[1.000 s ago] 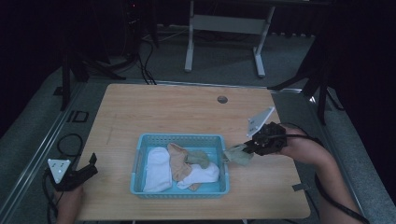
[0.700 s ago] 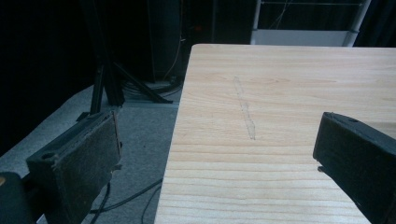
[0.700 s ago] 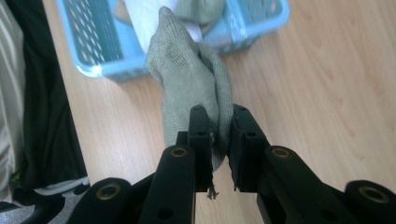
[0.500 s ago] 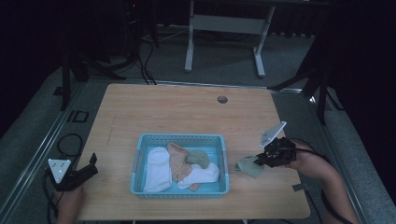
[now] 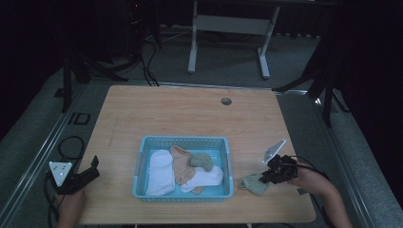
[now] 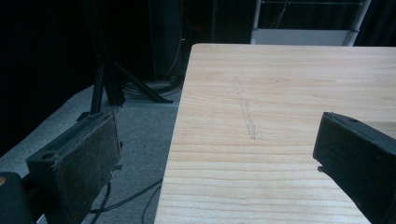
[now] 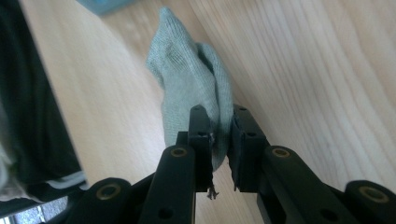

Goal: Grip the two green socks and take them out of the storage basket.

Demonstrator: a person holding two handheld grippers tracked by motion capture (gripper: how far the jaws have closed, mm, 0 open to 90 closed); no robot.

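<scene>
Crumpled pale-green knitted sock [image 5: 255, 184] on the light wooden table [image 5: 190, 114], at 3 o'clock from the light-blue plastic basket [image 5: 183, 194], just beside it. Pinched at one end between the pressed-together jaws of the right gripper [image 7: 219, 135]. Inside the basket: white, tan and green socks. At 9 o'clock, off the table's edge, the left gripper [image 5: 88, 171], jaws spread wide, holding nothing. Beyond, grey carpeted floor [image 5: 228, 57], black cables, a white metal stand [image 5: 228, 23], dark room.
</scene>
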